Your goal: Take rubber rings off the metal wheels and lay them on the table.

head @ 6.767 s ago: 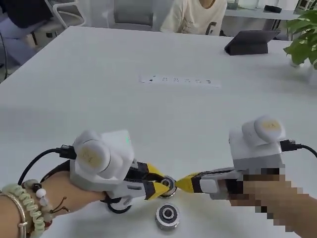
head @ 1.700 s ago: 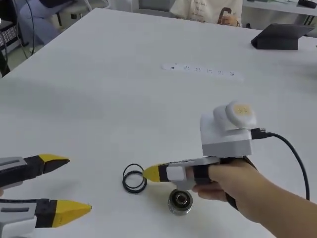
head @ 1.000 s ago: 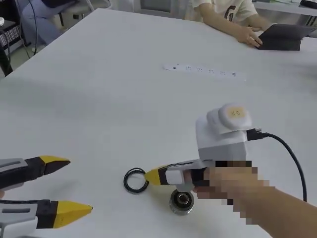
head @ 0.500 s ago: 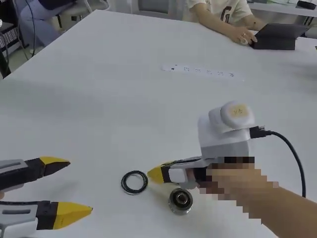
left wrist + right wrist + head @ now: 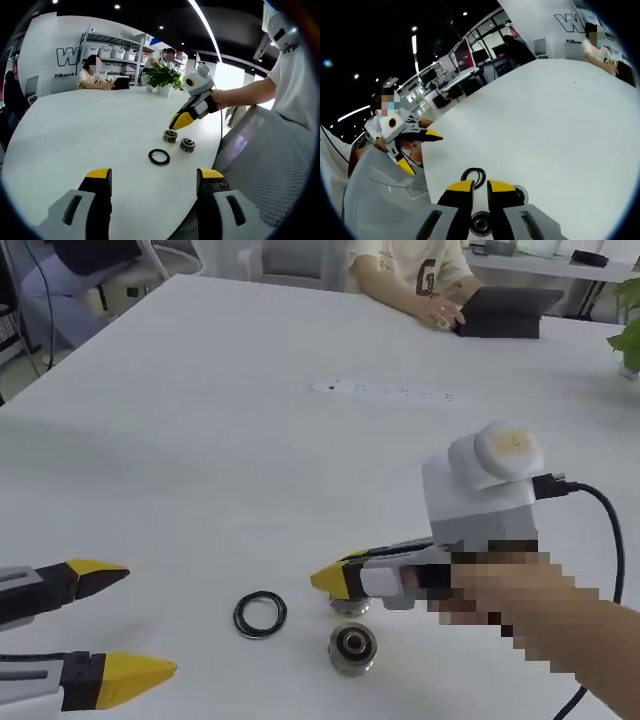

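Your right gripper, jaws nearly together and empty, sits over one metal wheel; second wheel just beside. Rubber rings lie flat on the worktop nearby. Your left gripper gapes wide, empty.

Right gripper tips cover most of one wheel. Left gripper is cut off at the left edge. In the right gripper view, jaws hide part of the ring.
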`<action>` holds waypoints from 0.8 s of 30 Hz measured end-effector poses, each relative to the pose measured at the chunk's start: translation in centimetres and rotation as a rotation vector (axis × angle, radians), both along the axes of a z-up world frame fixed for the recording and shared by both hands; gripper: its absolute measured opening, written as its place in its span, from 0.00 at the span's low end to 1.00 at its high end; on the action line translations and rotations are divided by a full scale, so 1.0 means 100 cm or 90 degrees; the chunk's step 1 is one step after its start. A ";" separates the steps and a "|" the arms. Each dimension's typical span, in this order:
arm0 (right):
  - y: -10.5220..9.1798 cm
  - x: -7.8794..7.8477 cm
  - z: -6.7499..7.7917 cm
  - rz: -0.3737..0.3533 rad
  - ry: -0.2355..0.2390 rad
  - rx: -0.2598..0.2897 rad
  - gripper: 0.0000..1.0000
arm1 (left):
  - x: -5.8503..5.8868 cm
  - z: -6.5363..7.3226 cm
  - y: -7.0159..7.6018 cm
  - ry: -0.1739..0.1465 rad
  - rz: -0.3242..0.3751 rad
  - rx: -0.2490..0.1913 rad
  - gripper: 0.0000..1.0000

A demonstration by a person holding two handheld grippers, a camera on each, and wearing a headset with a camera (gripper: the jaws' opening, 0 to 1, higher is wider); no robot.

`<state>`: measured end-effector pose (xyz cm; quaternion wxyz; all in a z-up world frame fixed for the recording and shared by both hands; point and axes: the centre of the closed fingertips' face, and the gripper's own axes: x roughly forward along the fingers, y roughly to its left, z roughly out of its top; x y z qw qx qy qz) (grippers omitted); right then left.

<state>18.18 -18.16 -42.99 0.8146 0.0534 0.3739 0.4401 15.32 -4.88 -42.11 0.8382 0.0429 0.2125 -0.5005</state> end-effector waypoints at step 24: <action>-0.063 -0.048 0.008 0.053 -0.093 -0.080 0.50 | -0.008 0.012 0.001 0.000 -0.015 0.007 0.79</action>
